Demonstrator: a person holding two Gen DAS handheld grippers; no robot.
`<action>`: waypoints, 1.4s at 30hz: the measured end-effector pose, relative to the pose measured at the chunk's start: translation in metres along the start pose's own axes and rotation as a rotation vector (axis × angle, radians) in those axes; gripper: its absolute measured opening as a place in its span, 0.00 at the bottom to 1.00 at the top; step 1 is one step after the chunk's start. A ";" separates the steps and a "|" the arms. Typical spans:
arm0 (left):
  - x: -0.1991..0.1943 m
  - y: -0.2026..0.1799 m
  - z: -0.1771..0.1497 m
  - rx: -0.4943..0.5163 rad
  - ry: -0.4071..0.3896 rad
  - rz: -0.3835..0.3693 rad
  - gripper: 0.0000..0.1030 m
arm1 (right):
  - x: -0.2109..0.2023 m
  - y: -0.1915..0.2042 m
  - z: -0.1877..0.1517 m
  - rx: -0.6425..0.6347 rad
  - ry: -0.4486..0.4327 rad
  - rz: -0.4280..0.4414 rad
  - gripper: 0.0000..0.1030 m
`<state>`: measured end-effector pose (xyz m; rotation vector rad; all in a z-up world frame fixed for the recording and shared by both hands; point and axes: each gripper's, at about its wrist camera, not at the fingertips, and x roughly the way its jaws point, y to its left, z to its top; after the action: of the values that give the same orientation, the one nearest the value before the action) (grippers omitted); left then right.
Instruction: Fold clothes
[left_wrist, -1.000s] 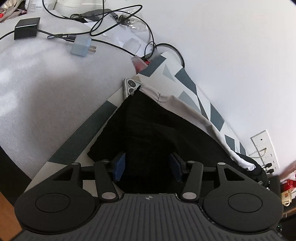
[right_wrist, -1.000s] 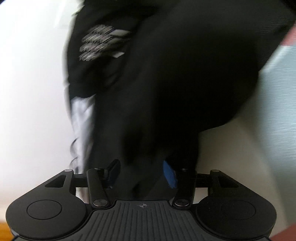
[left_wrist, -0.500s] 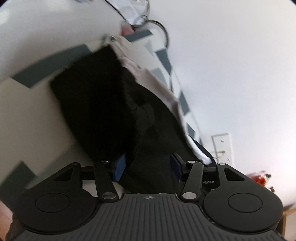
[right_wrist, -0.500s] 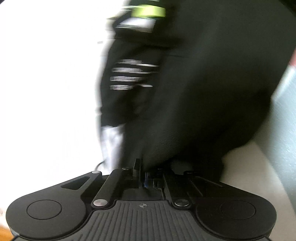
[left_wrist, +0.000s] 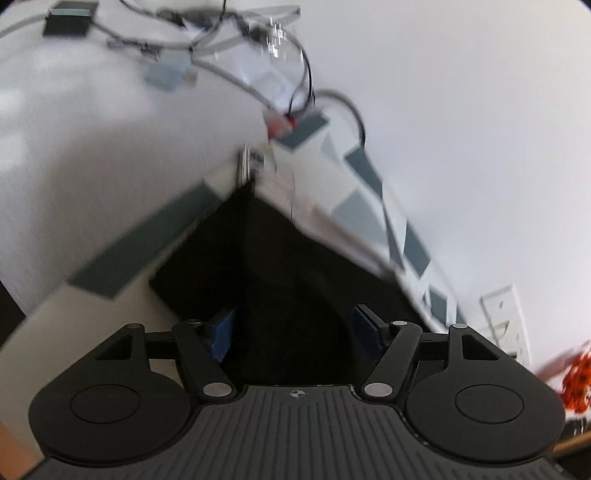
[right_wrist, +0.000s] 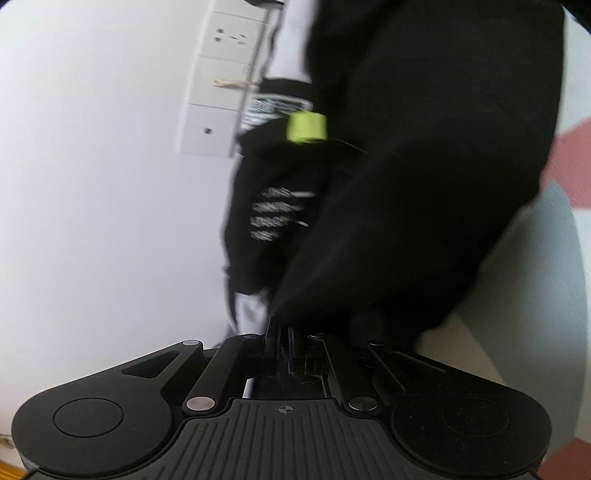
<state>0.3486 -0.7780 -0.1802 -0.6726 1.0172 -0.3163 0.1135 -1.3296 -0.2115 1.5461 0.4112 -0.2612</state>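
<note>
The right gripper (right_wrist: 282, 345) is clamped on a fold of the black garment (right_wrist: 424, 155), which bunches just past its fingers near the wall socket (right_wrist: 218, 96), so a fold seems in hand. The left gripper (left_wrist: 293, 332) stands wide apart over the garment (left_wrist: 280, 273) on the patterned sheet (left_wrist: 122, 266), holding nothing; next it likely needs an edge to pinch. Only the right view shows the white print (right_wrist: 277, 214) and yellow-green tag (right_wrist: 307, 127); only the left shows cables (left_wrist: 221, 74) beyond the sheet.
</note>
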 end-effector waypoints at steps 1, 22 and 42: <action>0.002 0.001 -0.003 0.000 0.017 0.009 0.66 | 0.000 -0.002 0.000 0.012 0.002 0.000 0.04; 0.004 -0.005 -0.025 -0.075 -0.011 -0.022 0.30 | -0.008 -0.012 0.007 0.012 0.004 -0.014 0.16; 0.004 -0.006 -0.018 0.013 -0.125 0.077 0.11 | -0.002 -0.015 0.014 0.017 -0.053 -0.036 0.11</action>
<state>0.3357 -0.7907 -0.1850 -0.6321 0.9182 -0.2106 0.1062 -1.3442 -0.2249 1.5458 0.3958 -0.3336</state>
